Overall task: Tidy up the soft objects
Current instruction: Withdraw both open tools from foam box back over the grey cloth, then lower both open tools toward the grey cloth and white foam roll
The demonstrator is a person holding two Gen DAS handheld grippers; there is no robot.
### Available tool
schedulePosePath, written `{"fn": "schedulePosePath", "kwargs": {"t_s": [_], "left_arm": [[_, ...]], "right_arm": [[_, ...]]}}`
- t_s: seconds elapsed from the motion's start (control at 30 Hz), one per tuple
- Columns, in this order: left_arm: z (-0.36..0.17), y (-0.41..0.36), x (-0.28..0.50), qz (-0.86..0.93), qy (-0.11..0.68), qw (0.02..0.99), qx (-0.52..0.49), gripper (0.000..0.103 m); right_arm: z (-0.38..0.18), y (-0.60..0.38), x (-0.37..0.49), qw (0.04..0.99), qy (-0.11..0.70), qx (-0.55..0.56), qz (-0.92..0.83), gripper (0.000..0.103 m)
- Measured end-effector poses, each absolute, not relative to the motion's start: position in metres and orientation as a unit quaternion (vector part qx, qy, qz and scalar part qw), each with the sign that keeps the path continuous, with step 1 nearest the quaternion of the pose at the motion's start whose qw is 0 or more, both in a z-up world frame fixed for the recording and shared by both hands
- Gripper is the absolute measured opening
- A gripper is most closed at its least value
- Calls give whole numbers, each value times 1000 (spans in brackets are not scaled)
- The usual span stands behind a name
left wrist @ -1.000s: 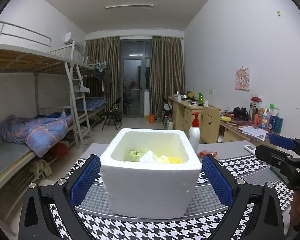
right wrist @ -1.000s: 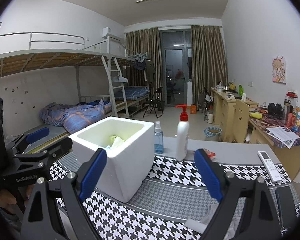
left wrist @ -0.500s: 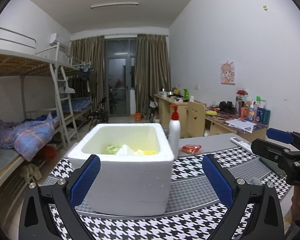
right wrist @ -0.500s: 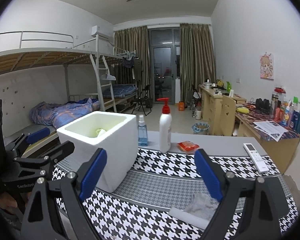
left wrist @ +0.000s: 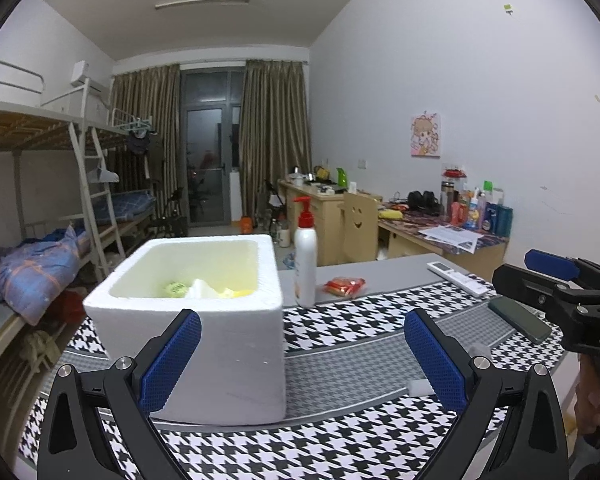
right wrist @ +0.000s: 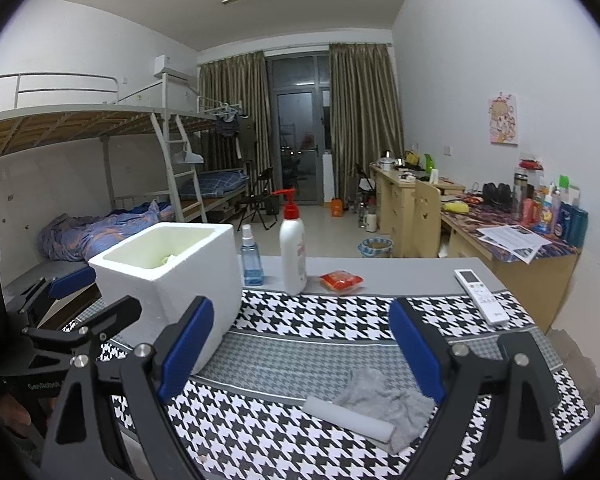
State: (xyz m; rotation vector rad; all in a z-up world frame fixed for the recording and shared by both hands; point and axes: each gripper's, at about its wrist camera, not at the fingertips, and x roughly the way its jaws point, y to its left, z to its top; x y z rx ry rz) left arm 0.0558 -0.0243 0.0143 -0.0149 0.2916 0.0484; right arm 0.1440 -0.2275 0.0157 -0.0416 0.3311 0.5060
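Tabletop (right wrist: pixel 400 276), grey, laid with a black-and-white houndstooth cloth (right wrist: pixel 300 320).

Foam box (left wrist: pixel 204 304), white, lid off, at ten o'clock on the cloth; small yellow and green soft things (left wrist: pixel 176 289) lie inside.

Grey rag (right wrist: pixel 384 400), crumpled, at five o'clock, touching a white foam roll (right wrist: pixel 348 418).

Pump bottle (right wrist: pixel 293 252), white with red top, at twelve o'clock, upright; blue spray bottle (right wrist: pixel 252 258) just beside it; red packet (right wrist: pixel 341 280) near.

Remote control (right wrist: pixel 482 296), white, at two o'clock.

Left hand-held gripper (left wrist: pixel 302 360): jaws spread wide, nothing between the pads, the box just ahead.

Right hand-held gripper (right wrist: pixel 300 354): jaws spread wide, empty, above the rag.
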Motion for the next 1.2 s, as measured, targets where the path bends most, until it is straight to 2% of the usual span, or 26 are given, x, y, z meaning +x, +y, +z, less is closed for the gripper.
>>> {"fn": "schedulePosePath", "kwargs": {"t_s": [1.2], "left_arm": [[-5, -69, 89, -42, 204, 978, 3, 102]], "right_arm": [[-10, -280, 170, 957, 224, 7, 184, 92]]}}
